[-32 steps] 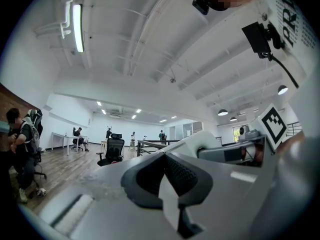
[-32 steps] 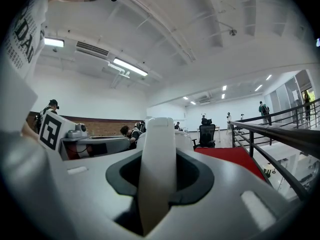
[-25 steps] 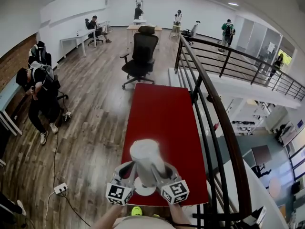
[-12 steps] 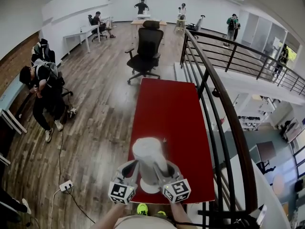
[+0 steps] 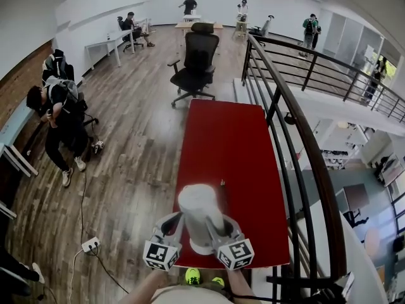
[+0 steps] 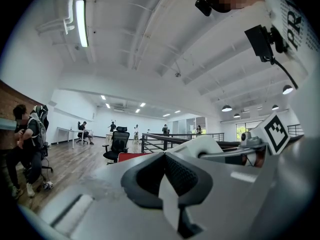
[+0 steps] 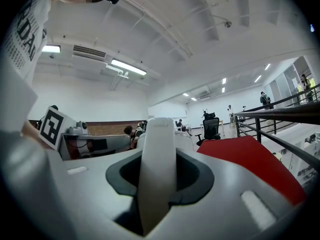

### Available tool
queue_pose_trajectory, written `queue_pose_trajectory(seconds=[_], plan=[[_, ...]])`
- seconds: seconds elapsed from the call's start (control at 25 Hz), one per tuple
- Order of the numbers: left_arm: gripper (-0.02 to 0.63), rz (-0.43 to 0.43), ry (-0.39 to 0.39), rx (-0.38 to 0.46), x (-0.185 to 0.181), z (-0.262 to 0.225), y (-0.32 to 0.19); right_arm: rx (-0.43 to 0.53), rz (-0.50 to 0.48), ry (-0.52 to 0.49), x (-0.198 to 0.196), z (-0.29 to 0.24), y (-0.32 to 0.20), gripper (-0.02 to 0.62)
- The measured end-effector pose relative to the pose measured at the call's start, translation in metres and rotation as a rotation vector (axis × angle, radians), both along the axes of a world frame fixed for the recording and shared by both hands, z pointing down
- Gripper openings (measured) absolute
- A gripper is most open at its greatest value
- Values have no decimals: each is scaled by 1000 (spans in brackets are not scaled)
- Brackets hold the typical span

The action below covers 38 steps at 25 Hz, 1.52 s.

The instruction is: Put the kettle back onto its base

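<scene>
A white kettle (image 5: pixel 200 215) stands upright over the near end of the red table (image 5: pixel 228 151). Its round white base (image 5: pixel 204 251) shows right under it; I cannot tell whether they touch. My left gripper (image 5: pixel 179 225) clamps the kettle from the left, with a thin white part of it between the black pads (image 6: pixel 186 173). My right gripper (image 5: pixel 213 227) is shut on the kettle's white handle (image 7: pixel 157 169), which runs up between its pads. The right gripper's marker cube (image 6: pixel 274 132) shows in the left gripper view.
A black metal railing (image 5: pixel 297 157) runs along the table's right side, with a drop to a lower floor beyond it. A black office chair (image 5: pixel 194 61) stands past the table's far end. A person (image 5: pixel 58 116) sits at the left, and a power strip (image 5: pixel 90 244) lies on the wooden floor.
Both grippers have sunk with the kettle, which now hides more of the base. The grips have not changed.
</scene>
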State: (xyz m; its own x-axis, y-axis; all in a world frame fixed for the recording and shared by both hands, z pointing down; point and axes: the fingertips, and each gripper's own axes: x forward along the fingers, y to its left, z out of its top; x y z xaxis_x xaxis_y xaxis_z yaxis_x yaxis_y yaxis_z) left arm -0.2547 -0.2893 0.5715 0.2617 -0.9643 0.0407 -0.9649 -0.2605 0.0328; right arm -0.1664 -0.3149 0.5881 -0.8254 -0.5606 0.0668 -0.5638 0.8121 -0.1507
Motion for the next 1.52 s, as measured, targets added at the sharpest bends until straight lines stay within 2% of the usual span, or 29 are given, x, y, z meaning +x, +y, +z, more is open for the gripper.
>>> queue_pose_trajectory(seconds=[0.68, 1.08, 1.32, 1.52], plan=[[3, -3, -13, -46, -9, 22, 15, 51, 0, -43, 3, 40, 15, 121], [3, 12, -6, -42, 2, 20, 17, 83, -34, -60, 15, 47, 36, 123], [3, 25, -2, -38, 9, 20, 20, 48, -3, -28, 27, 61, 42, 123], [3, 28, 5, -50, 13, 24, 24, 64, -33, 28, 24, 61, 49, 123]])
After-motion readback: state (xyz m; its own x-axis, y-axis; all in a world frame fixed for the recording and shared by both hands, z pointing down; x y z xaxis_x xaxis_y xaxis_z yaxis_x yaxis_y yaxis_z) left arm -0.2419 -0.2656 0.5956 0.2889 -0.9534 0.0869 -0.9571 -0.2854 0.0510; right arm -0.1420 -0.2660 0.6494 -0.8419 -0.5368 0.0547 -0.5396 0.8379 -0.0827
